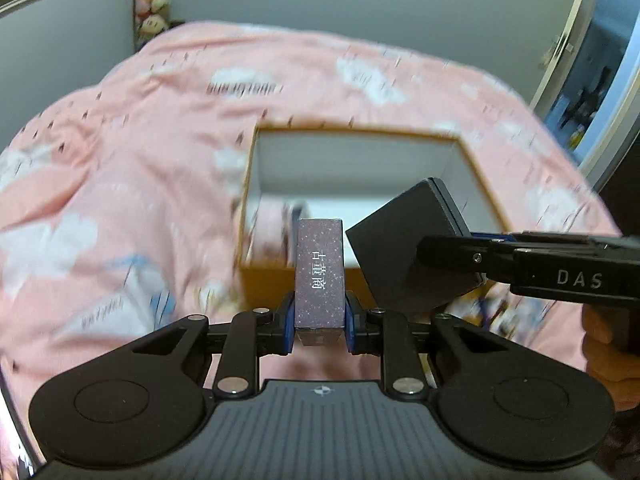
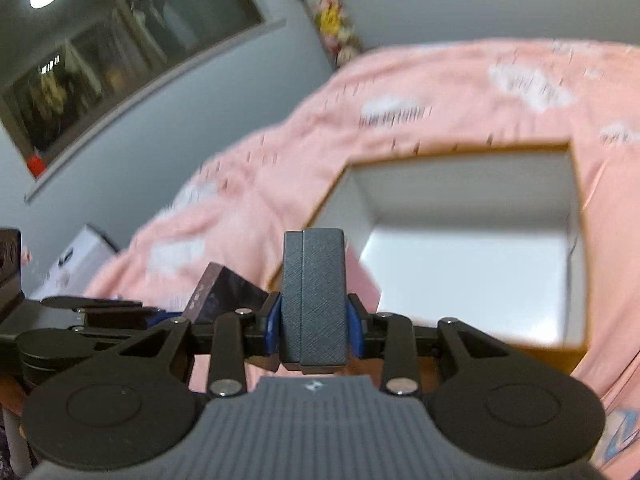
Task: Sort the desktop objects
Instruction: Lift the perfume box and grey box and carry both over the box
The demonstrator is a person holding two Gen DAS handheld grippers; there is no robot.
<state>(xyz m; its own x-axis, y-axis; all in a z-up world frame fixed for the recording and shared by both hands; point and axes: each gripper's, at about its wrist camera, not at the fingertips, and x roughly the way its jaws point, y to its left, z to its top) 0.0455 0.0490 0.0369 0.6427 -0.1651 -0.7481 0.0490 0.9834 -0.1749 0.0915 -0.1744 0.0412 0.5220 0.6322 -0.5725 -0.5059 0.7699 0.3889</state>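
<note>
**Holding two small boxes above the open carton**

Gripping a narrow purple speckled box (image 1: 319,276), the left tongs (image 1: 319,320) are clenched on its lower end, blue pads pressed against both long sides. The box stands upright between them, white characters running down its face. It is held in the air just in front of an open cardboard carton (image 1: 256,280) with white inner walls, which rests on a bed covered by a pink quilt (image 1: 120,160) printed with white clouds.

The right tongs (image 2: 314,320) are clenched on a dark grey textured case (image 2: 314,292), held on edge with its seam facing the camera. In the left wrist view this case appears tilted, beside the purple box and over the carton's near right corner; whether the two touch cannot be told. Some pale, blurred items lie at the left inside the carton. A fingertip (image 1: 600,328) of the person's right hand shows beneath the right tongs' body.
</note>
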